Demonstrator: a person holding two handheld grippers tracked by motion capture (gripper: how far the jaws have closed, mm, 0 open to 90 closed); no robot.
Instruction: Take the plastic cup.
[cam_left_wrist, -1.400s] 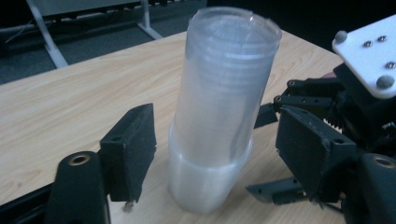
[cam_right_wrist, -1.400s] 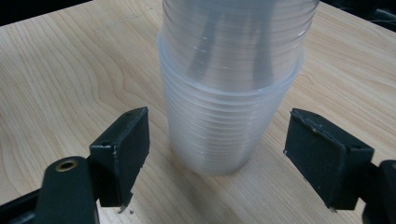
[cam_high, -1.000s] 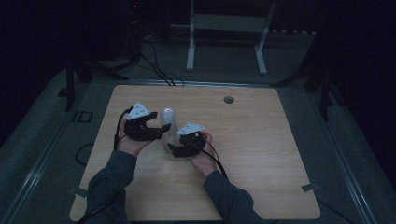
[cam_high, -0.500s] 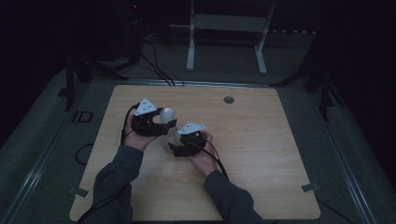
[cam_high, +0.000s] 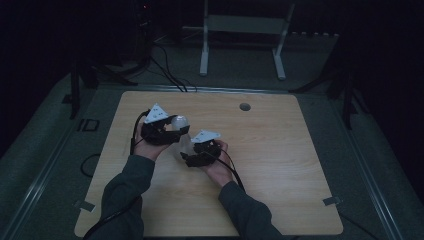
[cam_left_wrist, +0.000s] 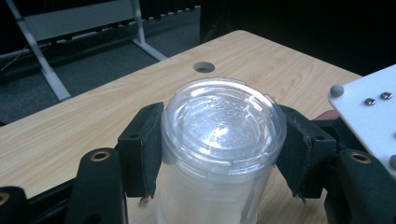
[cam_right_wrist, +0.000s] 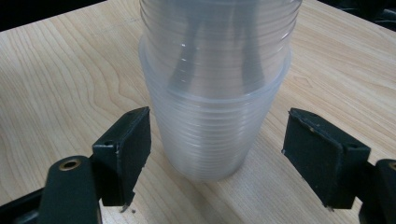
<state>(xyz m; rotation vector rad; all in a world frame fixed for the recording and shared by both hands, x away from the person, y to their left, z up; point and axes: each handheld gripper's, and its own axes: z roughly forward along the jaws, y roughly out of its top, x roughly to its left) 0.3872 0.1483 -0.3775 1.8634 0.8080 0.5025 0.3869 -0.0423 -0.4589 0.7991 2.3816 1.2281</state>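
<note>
the left gripper (cam_left_wrist: 219, 154) has just been closing and now clamps the top cup (cam_left_wrist: 223, 128) of the stack (cam_right_wrist: 215, 93) at mid frame, while the right gripper (cam_right_wrist: 217, 154) hangs unclenched around its base, so peeling one off looks next.
</note>
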